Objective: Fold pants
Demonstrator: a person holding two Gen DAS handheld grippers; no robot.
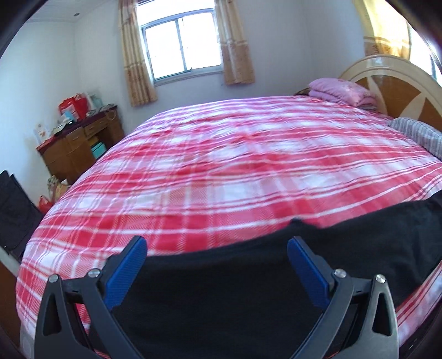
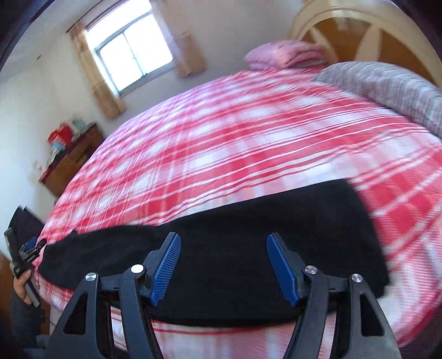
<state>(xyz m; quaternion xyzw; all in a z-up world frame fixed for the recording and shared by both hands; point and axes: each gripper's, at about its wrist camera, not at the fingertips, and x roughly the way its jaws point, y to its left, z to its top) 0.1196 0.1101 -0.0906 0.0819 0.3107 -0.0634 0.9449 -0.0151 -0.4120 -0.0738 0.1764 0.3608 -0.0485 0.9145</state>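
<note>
Pants [image 2: 221, 248] lie in a long dark band along the near edge of the bed [image 2: 248, 138]. Both my left tongs [image 1: 216, 248] and right tongs [image 2: 223, 245] hover wide, empty; I'd pinch the ends evenly.

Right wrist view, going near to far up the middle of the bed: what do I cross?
Right gripper, open → black pants lying flat → red plaid bedspread → folded pink blanket → headboard.
</note>
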